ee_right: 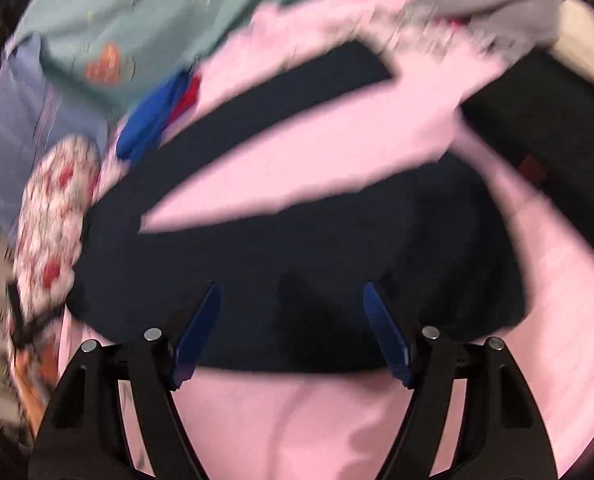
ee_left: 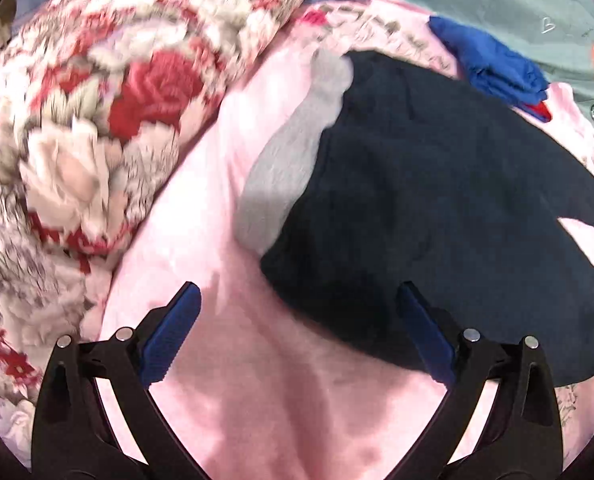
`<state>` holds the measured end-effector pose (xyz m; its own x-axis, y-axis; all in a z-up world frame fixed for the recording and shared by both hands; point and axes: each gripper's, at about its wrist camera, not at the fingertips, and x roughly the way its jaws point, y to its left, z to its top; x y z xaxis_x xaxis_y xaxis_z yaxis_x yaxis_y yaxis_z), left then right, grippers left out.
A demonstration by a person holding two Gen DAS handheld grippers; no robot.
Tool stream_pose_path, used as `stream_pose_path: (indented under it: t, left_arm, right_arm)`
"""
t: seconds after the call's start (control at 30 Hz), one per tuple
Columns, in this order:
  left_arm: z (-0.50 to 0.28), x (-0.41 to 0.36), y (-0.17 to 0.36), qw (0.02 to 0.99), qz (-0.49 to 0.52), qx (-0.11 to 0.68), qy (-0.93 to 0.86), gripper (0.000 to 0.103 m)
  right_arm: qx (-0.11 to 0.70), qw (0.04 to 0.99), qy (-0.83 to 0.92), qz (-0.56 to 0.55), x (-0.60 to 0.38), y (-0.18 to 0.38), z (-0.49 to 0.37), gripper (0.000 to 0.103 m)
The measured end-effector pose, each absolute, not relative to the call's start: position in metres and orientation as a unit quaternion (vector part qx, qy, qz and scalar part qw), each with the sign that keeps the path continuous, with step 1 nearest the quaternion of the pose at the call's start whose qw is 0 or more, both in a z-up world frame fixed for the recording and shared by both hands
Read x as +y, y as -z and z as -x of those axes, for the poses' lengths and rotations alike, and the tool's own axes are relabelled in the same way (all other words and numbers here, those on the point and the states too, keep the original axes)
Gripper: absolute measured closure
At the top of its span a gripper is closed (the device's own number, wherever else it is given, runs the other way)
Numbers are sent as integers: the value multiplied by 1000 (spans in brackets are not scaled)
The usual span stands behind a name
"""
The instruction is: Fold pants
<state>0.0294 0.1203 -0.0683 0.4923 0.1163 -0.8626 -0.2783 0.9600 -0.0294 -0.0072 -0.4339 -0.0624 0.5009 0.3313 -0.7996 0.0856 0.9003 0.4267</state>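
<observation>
Dark pants (ee_right: pixel 297 248) flat, legs splayed away, both claws (ee_left: pixel 297 300) (ee_right: pixel 293 300) wide open, empty

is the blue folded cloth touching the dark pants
Cannot tell. In the left wrist view the blue folded cloth sits right by the dark pants edge, but motion blur hides whether they meet or a pink strip separates them.
</observation>
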Motion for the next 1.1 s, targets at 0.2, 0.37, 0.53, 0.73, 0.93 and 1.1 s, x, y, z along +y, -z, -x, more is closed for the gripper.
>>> stream_pose_path:
  t: [0.2,0.37,0.53,0.73,0.93,1.1]
  left_arm:
    - [-41,125,87,847,28,504,-166,2]
    - [-25,149,75,843,99,505,-156,2]
    - [-16,155,61,839,173,504,-108,3]
    - [-32,152,77,808,234,535,-72,26]
    - [-44,148,90,792,246,556,-58,47]
    - [-67,152,91,794,242,553,-72,53]
  right_arm:
    - [482,856,23,-185,-469,53,32,27]
    - [464,876,21,-128,-442,39,28,22]
    - [451,886,-21,-103,-394,33,0,20]
    - [449,884,-49,-124,-383,35,-7,20]
    - [451,880,-40,-147,-390,41,-9,20]
    - [455,877,-41,-150,-389,48,-12,20]
